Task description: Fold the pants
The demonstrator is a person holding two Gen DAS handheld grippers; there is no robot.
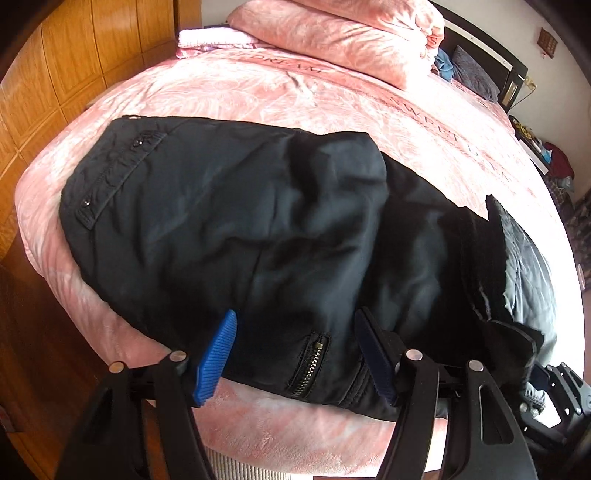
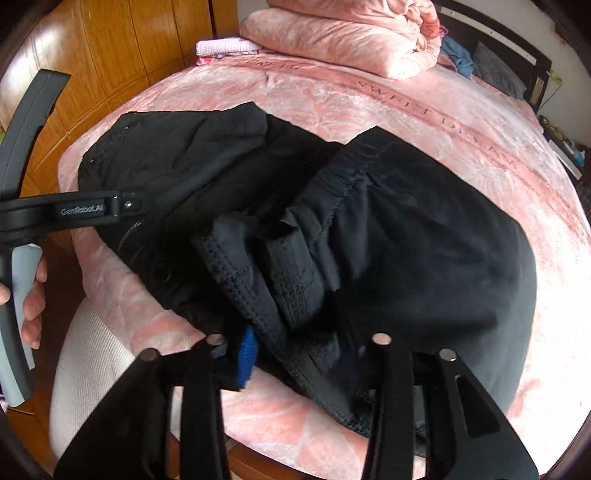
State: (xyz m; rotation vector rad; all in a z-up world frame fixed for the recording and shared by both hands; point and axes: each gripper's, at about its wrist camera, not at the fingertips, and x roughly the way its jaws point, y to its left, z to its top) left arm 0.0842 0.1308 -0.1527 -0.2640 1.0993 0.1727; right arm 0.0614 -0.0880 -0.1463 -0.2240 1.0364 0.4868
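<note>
step: folding black padded fabric pants (image 1: 258, 229) on pink bed (image 1: 332, 122) | left tool (image 1: 295, 354) spread, empty | right tool (image 2: 295, 354) is standing spread over hem | next: smoothing fold

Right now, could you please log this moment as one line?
black pants: bunched on pink bed | left gripper: open | right gripper: open

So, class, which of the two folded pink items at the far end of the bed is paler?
The thin folded towel, left of the bulky quilt: whitish-pink, whereas the quilt is salmon like the bedspread.
</note>
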